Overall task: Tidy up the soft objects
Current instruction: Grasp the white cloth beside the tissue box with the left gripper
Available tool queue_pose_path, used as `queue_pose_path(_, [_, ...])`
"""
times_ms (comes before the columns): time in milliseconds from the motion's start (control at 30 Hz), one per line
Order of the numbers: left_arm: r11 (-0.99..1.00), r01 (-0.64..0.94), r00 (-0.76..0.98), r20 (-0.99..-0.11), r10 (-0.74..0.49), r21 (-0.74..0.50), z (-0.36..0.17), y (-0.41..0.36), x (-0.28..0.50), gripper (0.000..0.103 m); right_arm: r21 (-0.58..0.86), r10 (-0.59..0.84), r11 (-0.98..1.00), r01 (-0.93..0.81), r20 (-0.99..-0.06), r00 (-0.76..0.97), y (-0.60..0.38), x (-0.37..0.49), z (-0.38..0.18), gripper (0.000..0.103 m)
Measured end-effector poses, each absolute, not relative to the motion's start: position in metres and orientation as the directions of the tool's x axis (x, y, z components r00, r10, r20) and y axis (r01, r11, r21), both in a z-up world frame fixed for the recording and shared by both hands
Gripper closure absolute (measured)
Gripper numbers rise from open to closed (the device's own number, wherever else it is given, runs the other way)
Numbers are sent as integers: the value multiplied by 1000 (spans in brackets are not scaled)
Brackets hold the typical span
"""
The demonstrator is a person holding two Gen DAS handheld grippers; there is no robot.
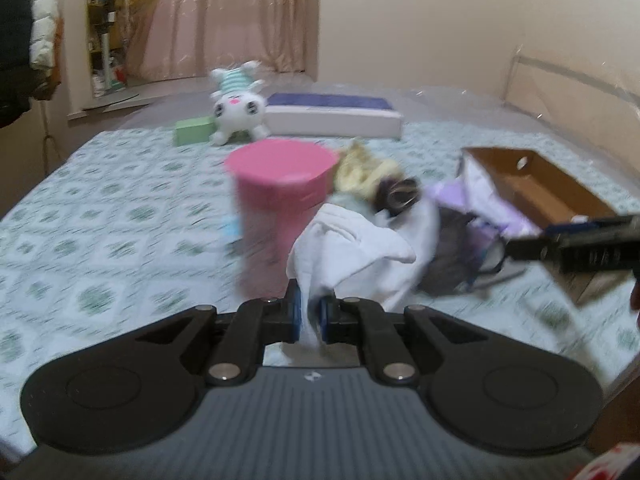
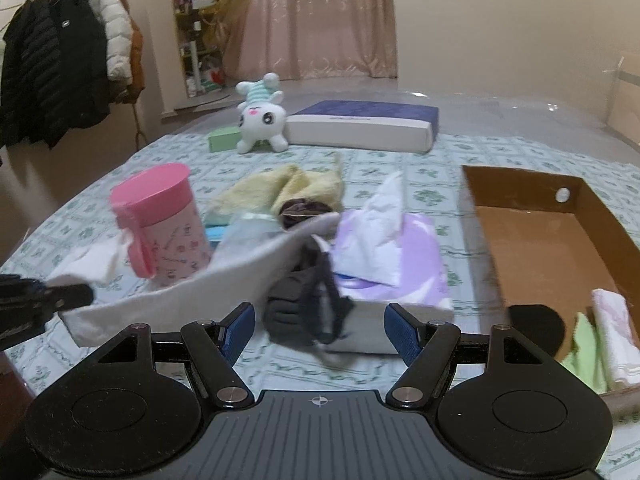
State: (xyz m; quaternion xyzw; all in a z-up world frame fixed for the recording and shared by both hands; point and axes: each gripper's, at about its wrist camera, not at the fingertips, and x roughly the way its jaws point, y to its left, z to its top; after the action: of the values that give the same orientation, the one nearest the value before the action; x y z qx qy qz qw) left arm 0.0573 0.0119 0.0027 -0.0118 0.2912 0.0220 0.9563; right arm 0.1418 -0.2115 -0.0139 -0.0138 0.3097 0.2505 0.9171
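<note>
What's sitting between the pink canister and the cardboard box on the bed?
In the right wrist view: the white cloth, a yellow towel, a dark garment and the purple tissue pack.

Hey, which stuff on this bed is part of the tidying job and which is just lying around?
Job:
white cloth, pinched in left gripper
yellow towel
dark garment
cardboard box

Lying about:
pink canister
tissue pack
plush toy
green block
</note>
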Motion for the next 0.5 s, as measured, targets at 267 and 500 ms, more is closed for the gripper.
queue_pose_path(267, [996,-92,794,-604,72,-2,-7,55,35,96,126,466,860,-495,-591,659,-182,142,-19,31])
queue_pose_path(500, [989,-128,780,-609,143,68,-6,85,16,96,118,463,858,-501,-600,652,-169,140,-20,31])
